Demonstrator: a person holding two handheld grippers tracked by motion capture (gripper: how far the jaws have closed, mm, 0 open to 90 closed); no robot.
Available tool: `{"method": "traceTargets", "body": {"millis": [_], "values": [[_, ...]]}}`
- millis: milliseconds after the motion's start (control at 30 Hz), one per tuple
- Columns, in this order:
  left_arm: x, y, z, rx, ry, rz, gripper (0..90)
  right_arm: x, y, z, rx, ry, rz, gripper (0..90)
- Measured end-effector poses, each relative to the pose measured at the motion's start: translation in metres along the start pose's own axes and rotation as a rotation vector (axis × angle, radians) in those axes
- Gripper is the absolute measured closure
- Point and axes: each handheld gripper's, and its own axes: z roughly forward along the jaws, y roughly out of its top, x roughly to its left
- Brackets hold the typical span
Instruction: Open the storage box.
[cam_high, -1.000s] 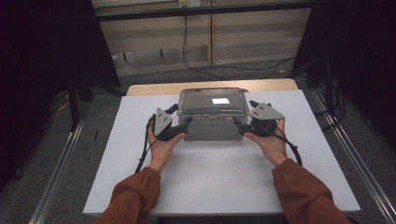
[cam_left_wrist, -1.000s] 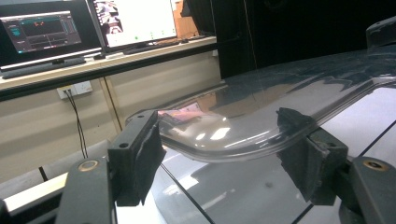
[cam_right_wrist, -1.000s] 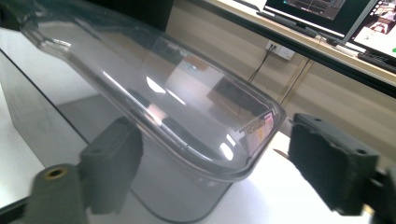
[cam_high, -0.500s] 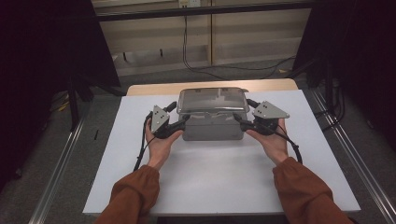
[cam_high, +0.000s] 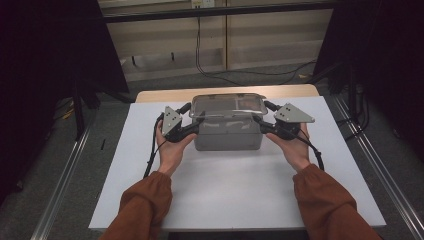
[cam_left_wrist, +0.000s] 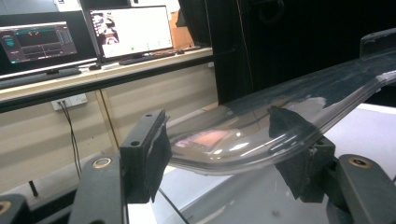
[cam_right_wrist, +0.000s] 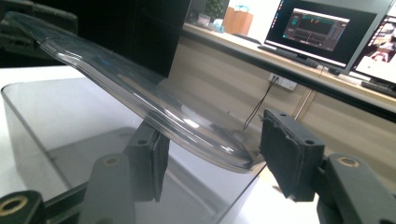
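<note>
A clear plastic lid (cam_high: 227, 105) hangs tilted just above a grey see-through box (cam_high: 227, 137) on the white table top (cam_high: 225, 195). My left gripper (cam_high: 195, 126) holds the lid's left end and my right gripper (cam_high: 260, 122) holds its right end. Both pairs of jaws have just been closing, with the lid's rounded edge between them. In the left gripper view the lid (cam_left_wrist: 280, 112) runs between the pads of the left gripper (cam_left_wrist: 224, 158). In the right gripper view the lid (cam_right_wrist: 130, 88) sits between the pads of the right gripper (cam_right_wrist: 212, 158), above the open box (cam_right_wrist: 56, 135).
The white top rests on a wooden table (cam_high: 165, 95) with metal rails (cam_high: 65, 175) at both sides. Cables (cam_high: 215, 70) hang over the wall behind. Monitors (cam_left_wrist: 130, 30) stand on a shelf at the back. Bare white surface lies in front of the box.
The lid has come up off the box and now hangs tilted above it. Both hands stayed at the box's ends, rising slightly with the lid.
</note>
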Motion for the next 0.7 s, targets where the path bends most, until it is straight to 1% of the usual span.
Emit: {"method": "traceTargets", "body": {"millis": [33, 133, 167, 233, 300, 367, 433, 500, 567, 633, 700], "values": [[0.001, 0.001, 0.0, -0.003, 0.001, -0.004, 38.0, -0.002, 0.002, 0.001, -0.005, -0.002, -0.004, 43.4], [0.003, 0.004, 0.002, -0.004, 0.005, 0.0, 39.6, -0.004, 0.002, 0.003, -0.024, -0.003, 0.012, 46.1], [0.003, 0.005, 0.004, -0.006, -0.007, -0.001, 40.8, -0.004, 0.001, 0.003, -0.022, -0.003, 0.012, 47.1], [0.004, 0.006, 0.006, 0.004, -0.001, 0.023, 41.5, -0.005, 0.0, 0.004, -0.028, -0.005, 0.016, 48.5], [0.004, 0.006, 0.009, -0.002, -0.007, 0.015, 42.7, -0.007, 0.0, 0.005, -0.038, -0.008, 0.022, 50.4], [0.004, 0.007, 0.01, -0.008, -0.002, 0.018, 43.8, -0.008, 0.002, 0.005, -0.043, -0.005, 0.029, 51.9], [0.005, 0.008, 0.011, -0.012, -0.001, 0.015, 44.2, -0.009, 0.004, 0.006, -0.048, -0.003, 0.026, 52.7], [0.006, 0.01, 0.012, -0.015, -0.002, 0.024, 45.5, -0.01, 0.005, 0.007, -0.052, 0.004, 0.027, 53.8], [0.008, 0.012, 0.013, -0.011, -0.012, 0.03, 46.8, -0.011, 0.006, 0.009, -0.056, 0.007, 0.024, 54.1], [0.01, 0.013, 0.013, -0.002, -0.017, 0.054, 49.3, -0.011, 0.007, 0.01, -0.061, 0.007, 0.027, 54.1], [0.012, 0.015, 0.013, 0.0, -0.019, 0.059, 50.8, -0.012, 0.007, 0.011, -0.067, 0.009, 0.03, 54.3]]}}
